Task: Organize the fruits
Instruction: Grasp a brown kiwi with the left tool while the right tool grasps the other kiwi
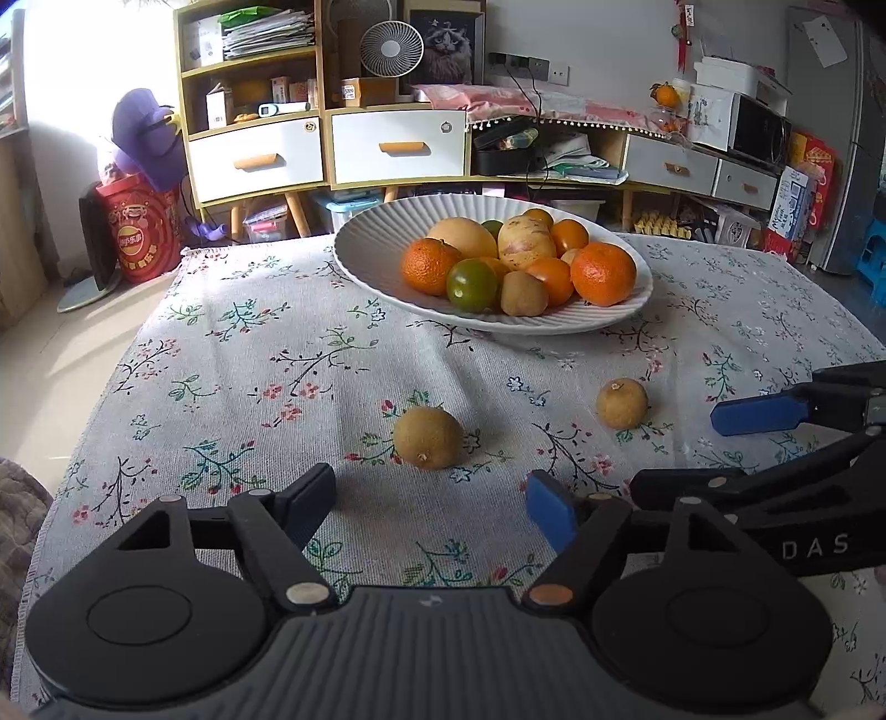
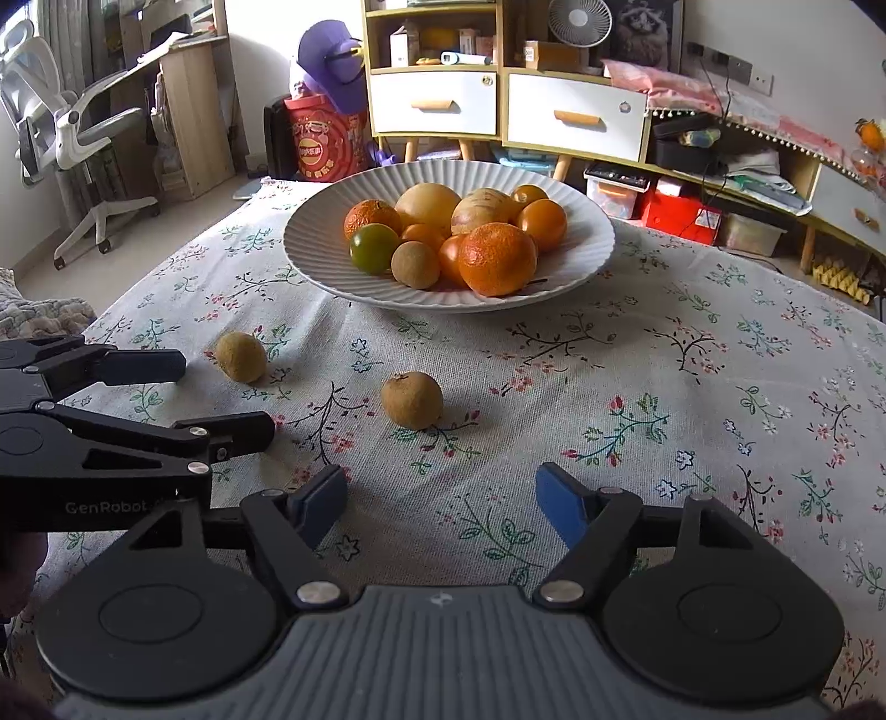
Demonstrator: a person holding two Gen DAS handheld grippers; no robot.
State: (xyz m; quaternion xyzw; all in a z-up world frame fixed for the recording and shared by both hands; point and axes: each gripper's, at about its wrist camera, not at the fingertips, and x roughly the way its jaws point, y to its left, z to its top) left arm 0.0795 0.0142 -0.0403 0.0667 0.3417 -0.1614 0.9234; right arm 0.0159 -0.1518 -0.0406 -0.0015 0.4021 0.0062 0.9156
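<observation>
Both grippers sit low over the desk [image 1: 232,354], which has a floral tablecloth [image 2: 692,387] on it. The left hand-held gripper [image 1: 432,504] has its jaws spread wide with nothing between them. Same for the right hand-held gripper [image 2: 440,498], wide apart and empty. Each one also shows up in the other's camera, poking in from the side with its fingers apart.

The fruit is mostly in the white ribbed bowl [image 1: 365,243] toward the far side of the desk. In there I can make out two rough-skinned oranges [image 1: 602,274], a green citrus [image 1: 472,285], a few smooth orange fruits [image 1: 569,236], two big pale yellow round ones [image 1: 462,237] at the back, and a small brown fruit [image 1: 523,293] at the front edge of the pile.

Two more small brown fruits lie loose on the cloth, well apart from the bowl. The left loose brown fruit [image 1: 427,437] lies just ahead of the left gripper's open fingers, roughly centred between them. The right loose brown fruit [image 1: 621,403] lies a bit further over, near the tip of the right gripper's blue finger pad [image 1: 758,415]. From the right wrist view that same fruit [image 2: 412,400] is ahead and a little left of the gap. Neither fruit is touched by anything.

Behind the desk there's a yellow-and-white shelf unit [image 1: 326,144] with a small fan [image 1: 391,48].
</observation>
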